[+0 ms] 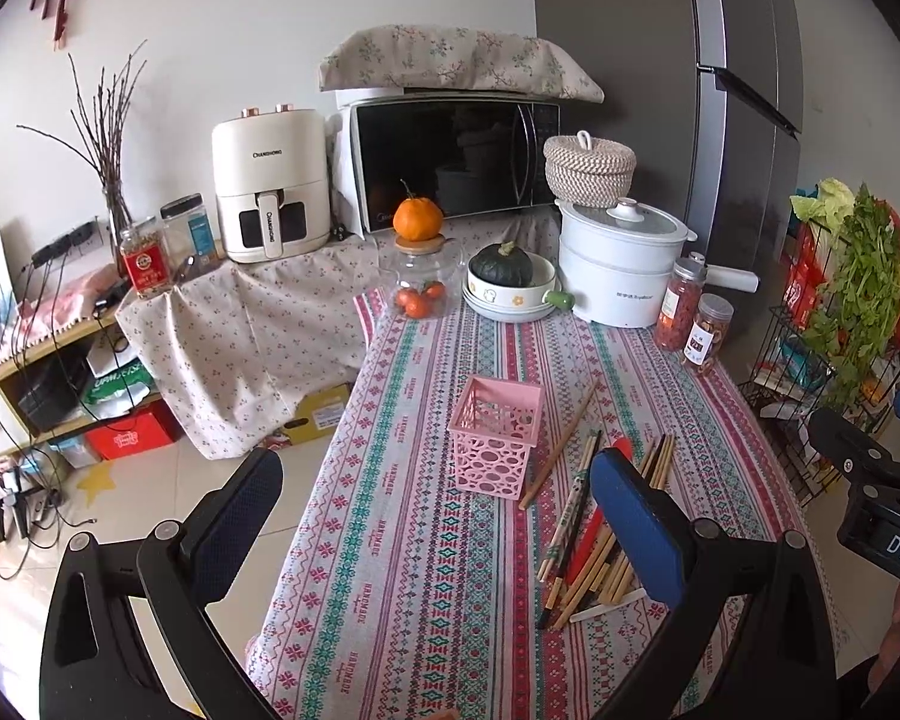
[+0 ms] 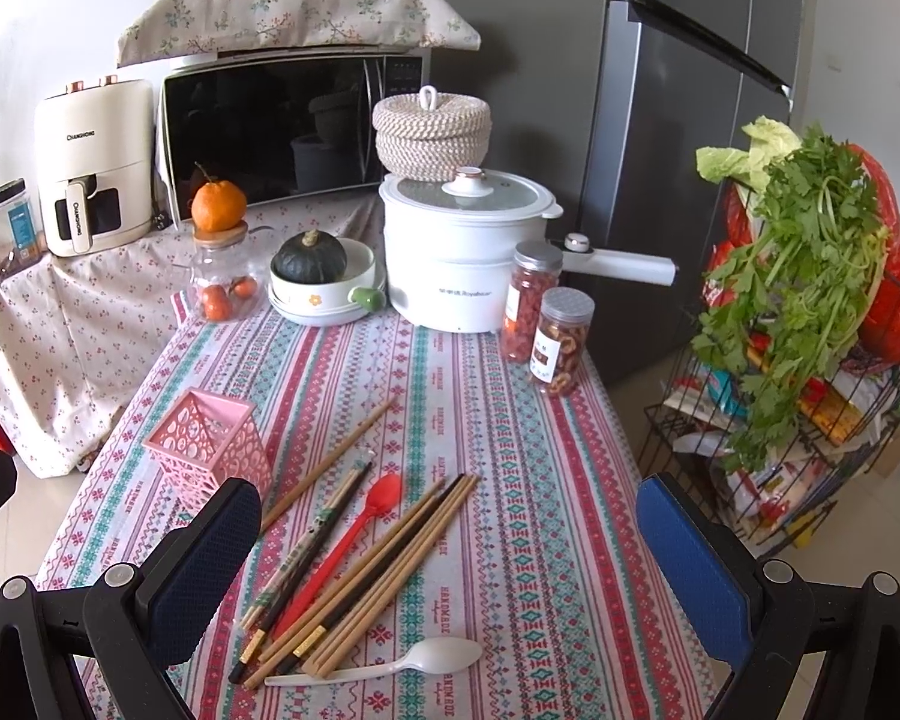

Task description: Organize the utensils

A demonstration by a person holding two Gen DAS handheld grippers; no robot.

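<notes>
An empty pink perforated holder (image 1: 495, 439) (image 2: 210, 450) stands upright on the patterned tablecloth (image 1: 402, 540) (image 2: 540, 510). To its right lie several wooden and dark chopsticks (image 2: 378, 564) (image 1: 576, 534), a red spoon (image 2: 354, 531) (image 1: 594, 531) and a white plastic spoon (image 2: 390, 663). One chopstick (image 2: 330, 459) lies apart, next to the holder. My left gripper (image 1: 438, 510) is open and empty, above the table near the holder. My right gripper (image 2: 450, 546) is open and empty, above the utensil pile.
At the table's back stand a glass jar with oranges (image 2: 225, 276), a bowl with a green squash (image 2: 324, 282), a white pot (image 2: 468, 252) and two snack jars (image 2: 546, 324). A wire rack with greens (image 2: 804, 330) stands right of the table; a fridge (image 2: 660, 120) behind.
</notes>
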